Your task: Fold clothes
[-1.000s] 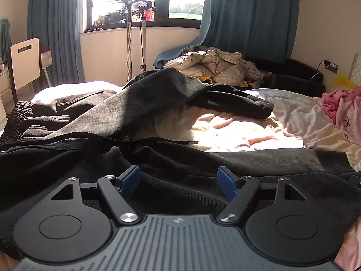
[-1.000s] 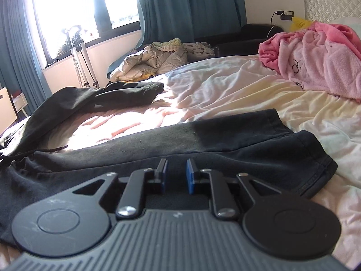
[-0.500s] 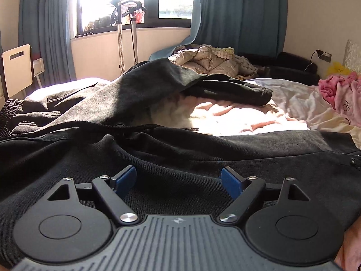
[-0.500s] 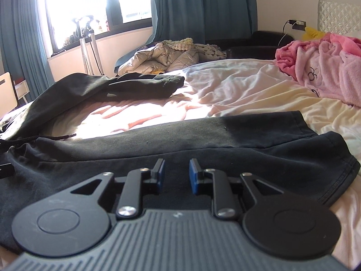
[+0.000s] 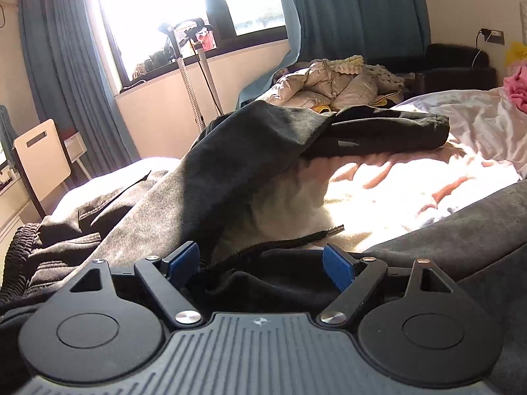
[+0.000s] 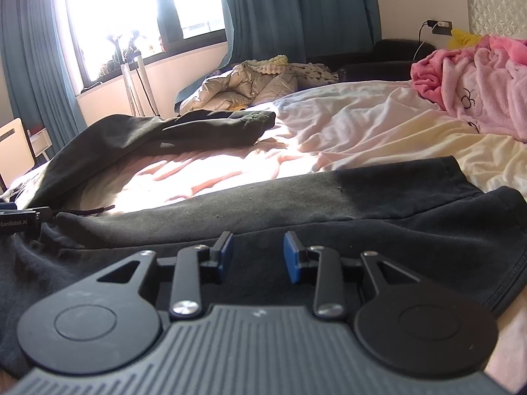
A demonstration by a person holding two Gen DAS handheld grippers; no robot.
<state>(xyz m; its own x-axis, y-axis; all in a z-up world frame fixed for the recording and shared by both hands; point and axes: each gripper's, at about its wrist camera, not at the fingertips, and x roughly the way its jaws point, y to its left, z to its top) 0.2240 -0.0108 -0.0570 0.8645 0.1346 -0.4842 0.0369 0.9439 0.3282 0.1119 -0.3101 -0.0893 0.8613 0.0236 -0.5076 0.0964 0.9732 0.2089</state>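
Room: a bedroom with a bright window [image 5: 184, 10], long blue-green curtains [image 6: 296, 16] and a big bed with a pale, wrinkly sheet [image 6: 346, 131].

Other things: a fluffy pink blanket [image 6: 477, 82] sits at the head of the bed, well apart from the work. A puffy cream jacket [image 5: 329, 82] lies past the far side of the bed.

Clothes: a big black soft cloth garment [image 6: 329, 204] lies spread across the near part of the bed. One long part [image 5: 263, 144], maybe a sleeve, reaches up and away toward the window. A thin black cord with a hard tip [image 5: 316, 233] lies on the sunny sheet.

Left gripper [image 5: 260, 261]: its blue jaws stand wide apart. A bunched black edge of the garment sits between them, near the cord. The pads do not press on it.

Right gripper [image 6: 258, 256]: its blue jaws are opening, with a small gap. They sit low over flat black cloth. Nothing looks pinched between them.

Step now: it looks like the left side gets ready to grab the bunched edge.

What could go wrong: the left jaws may grab only the cord, and then the cloth stays behind. They may also catch the sheet under the cloth and pull it up too. The far long part is crumpled, so a fold now could come out lumpy.
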